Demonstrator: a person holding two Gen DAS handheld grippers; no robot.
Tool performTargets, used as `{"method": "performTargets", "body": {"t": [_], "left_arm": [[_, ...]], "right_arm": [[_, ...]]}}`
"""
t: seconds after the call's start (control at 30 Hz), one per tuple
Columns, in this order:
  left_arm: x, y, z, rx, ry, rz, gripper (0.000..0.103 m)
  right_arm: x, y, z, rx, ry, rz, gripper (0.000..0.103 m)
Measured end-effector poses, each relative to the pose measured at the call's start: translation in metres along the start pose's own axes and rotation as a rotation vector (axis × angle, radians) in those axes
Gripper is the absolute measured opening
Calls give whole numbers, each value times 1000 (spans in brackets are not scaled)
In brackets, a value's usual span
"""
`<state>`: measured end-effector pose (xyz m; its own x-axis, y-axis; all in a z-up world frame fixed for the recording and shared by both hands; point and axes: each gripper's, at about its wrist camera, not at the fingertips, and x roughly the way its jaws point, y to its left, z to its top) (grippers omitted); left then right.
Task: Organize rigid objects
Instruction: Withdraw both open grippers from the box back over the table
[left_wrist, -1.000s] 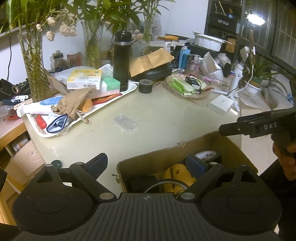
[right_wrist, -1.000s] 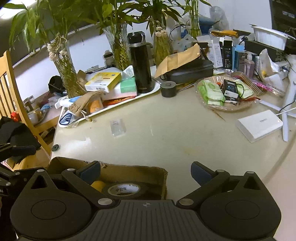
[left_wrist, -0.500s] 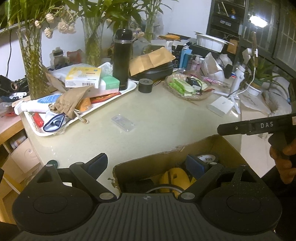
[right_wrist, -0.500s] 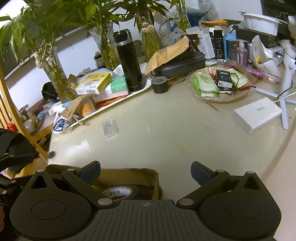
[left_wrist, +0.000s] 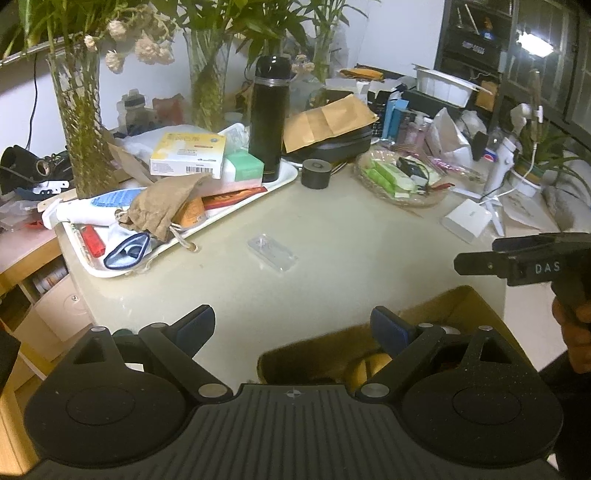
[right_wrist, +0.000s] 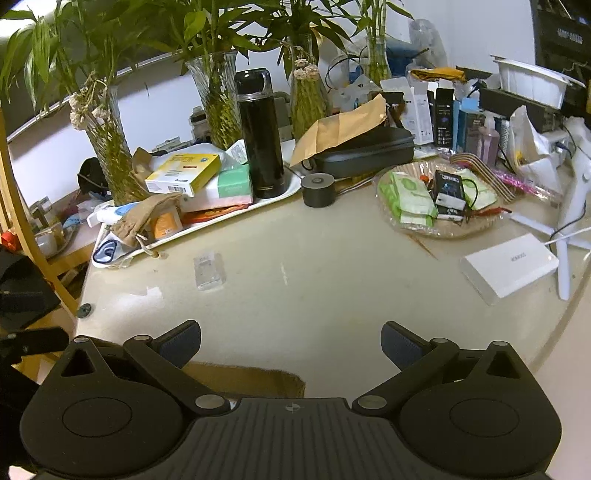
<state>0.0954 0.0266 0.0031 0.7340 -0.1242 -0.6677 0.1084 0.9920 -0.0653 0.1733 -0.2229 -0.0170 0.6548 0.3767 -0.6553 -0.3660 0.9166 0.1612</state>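
My left gripper (left_wrist: 291, 323) is open and empty, above the table's near edge and the left rim of a brown cardboard box (left_wrist: 461, 295). Something yellow (left_wrist: 373, 363) lies in the box. My right gripper (right_wrist: 291, 341) is open and empty too, just past the box's far rim (right_wrist: 251, 376). A small clear plastic case (left_wrist: 271, 251) (right_wrist: 208, 269) lies alone on the beige table ahead of both. Further back stand a black round puck (left_wrist: 315, 173) (right_wrist: 318, 190) and a black flask (left_wrist: 269, 118) (right_wrist: 260, 136).
A white tray (left_wrist: 284, 177) of boxes, a pouch and tubes fills the left. A glass dish (right_wrist: 480, 225) with green packets and a white box (right_wrist: 509, 266) sit right. Vases of plants line the back. A person's hand (left_wrist: 576, 325) holds the right gripper.
The box has slid right and down in the left wrist view as my left gripper shifted left. In the right wrist view the box sank lower; its tape roll no longer shows.
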Motion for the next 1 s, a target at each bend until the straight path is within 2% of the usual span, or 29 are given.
{"method": "performTargets", "body": {"t": [1.0], "left_arm": [[116,16,66,12,114,79,92]], "right_arm": [[29,-22,25,-1,-21,-73,103]]}}
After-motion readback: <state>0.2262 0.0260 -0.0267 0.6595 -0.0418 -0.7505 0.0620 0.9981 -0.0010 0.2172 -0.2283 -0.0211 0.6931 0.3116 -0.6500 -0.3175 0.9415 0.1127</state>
